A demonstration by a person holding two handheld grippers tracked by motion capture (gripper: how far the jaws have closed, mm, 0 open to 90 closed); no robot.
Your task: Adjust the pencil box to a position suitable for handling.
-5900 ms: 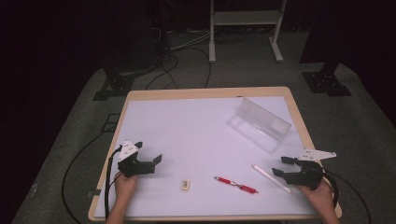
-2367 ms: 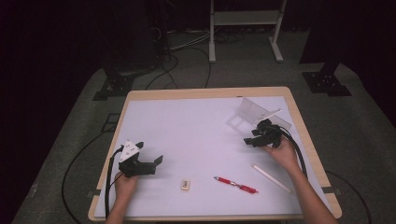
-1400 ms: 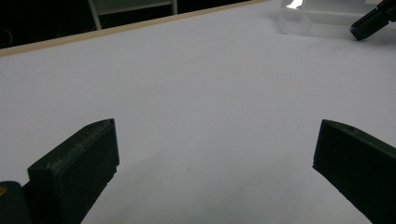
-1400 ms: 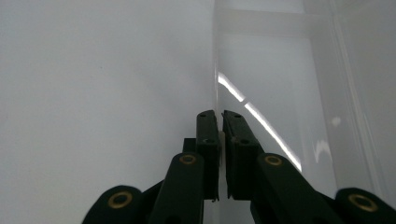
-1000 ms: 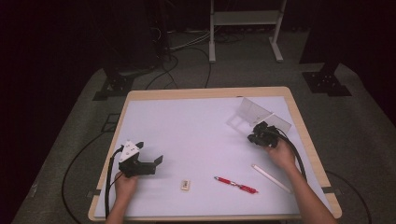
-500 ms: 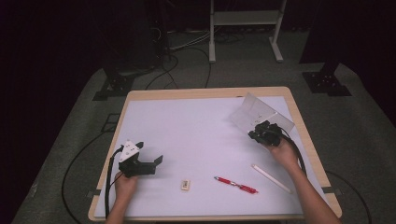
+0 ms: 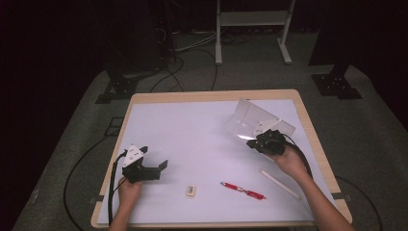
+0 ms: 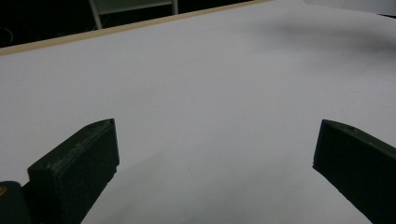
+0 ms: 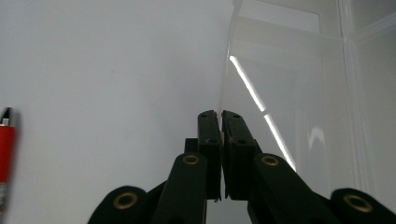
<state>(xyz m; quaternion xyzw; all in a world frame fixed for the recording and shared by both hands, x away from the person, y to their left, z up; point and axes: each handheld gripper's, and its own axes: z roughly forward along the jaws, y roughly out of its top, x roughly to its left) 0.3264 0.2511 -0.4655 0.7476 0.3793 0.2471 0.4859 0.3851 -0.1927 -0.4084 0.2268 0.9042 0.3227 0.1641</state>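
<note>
Two grippers work over a wide white-topped table with a pale wooden rim point(image 7: 308, 125). Clear plastic box with a hinged transparent lid point(image 7: 252, 120) sits near the far right corner; its lid is tilted up off the base, lifted edge toward the person. Right gripper point(image 7: 254, 142), black with a trailing cable, has its jaws pinched nearly together on the thin front edge of that lid; in the right gripper view point(image 9: 220, 122) the clear sheet point(image 9: 280, 84) runs straight into the slit between the pads. Left gripper point(image 7: 161, 166), black with a grey three-cornered plate on top, rests on the near left of the table, jaws spread wide with nothing between them; left gripper view point(image 8: 215, 149) has bare white tabletop in the gap. Long white stick, probably a pencil or chalk, hard to tell point(image 7: 280, 184), lies at the near right. Red pen point(image 7: 243, 190) lies just left of it, well apart from the box. Small pale eraser-like block point(image 7: 191, 190) sits near centre front.
</note>
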